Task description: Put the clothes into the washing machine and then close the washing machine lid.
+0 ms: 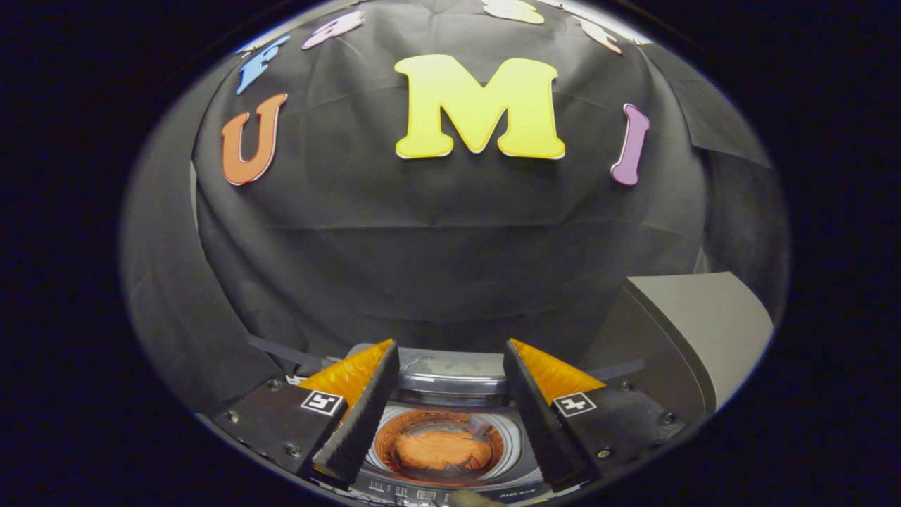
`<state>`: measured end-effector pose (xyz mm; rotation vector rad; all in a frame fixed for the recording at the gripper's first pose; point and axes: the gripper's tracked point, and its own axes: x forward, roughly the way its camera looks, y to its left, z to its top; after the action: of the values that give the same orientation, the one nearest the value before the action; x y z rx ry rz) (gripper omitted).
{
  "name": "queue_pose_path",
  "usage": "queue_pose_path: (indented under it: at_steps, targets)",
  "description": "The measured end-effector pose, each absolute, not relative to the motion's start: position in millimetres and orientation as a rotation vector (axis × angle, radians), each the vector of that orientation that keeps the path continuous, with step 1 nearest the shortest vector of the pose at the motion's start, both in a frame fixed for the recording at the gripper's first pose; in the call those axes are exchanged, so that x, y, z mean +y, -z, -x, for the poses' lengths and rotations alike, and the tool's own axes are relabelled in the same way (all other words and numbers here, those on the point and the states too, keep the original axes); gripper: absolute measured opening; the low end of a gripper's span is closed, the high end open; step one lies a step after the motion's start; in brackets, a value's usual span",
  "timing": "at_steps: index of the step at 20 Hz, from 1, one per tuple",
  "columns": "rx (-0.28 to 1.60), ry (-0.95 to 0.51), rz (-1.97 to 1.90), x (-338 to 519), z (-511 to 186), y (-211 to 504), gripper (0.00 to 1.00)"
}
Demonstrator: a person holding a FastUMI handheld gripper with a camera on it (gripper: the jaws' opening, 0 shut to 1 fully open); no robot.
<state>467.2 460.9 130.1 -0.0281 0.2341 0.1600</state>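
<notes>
Item one: your gripper (450,352), its two fingers spread wide apart and grasping nothing. The gap between them frames the machine below, which suggests you hold it high and back so as to keep clear of the tub.

Item two: small top-loading washing machine (450,486) with a pale body and a round drum opening, standing beneath the fingers and seen between them. A control strip runs along its near edge.

Item three: orange crumpled cloth garment (442,451), lying at the bottom of the drum, between the fingers in this view but well below them. It rests loose, touched by neither finger, so the loading step looks done.

Item four: dark translucent machine lid (450,377), standing raised behind the drum opening, just beyond the fingertips. It is left up for access and still needs closing; that is the likely next step.

Item five: plain grey box-like block (690,331), standing to the right of the machine, apart from it, its purpose unclear.
</notes>
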Motion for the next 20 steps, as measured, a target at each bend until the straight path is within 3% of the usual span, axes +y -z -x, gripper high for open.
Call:
queue_pose_path:
  at_steps: [13,20]
  targets:
    - [0.417,-0.192,0.054,448,-437,-62,0.96]
    - [0.443,-0.236,0.059,439,-411,-65,0.96]
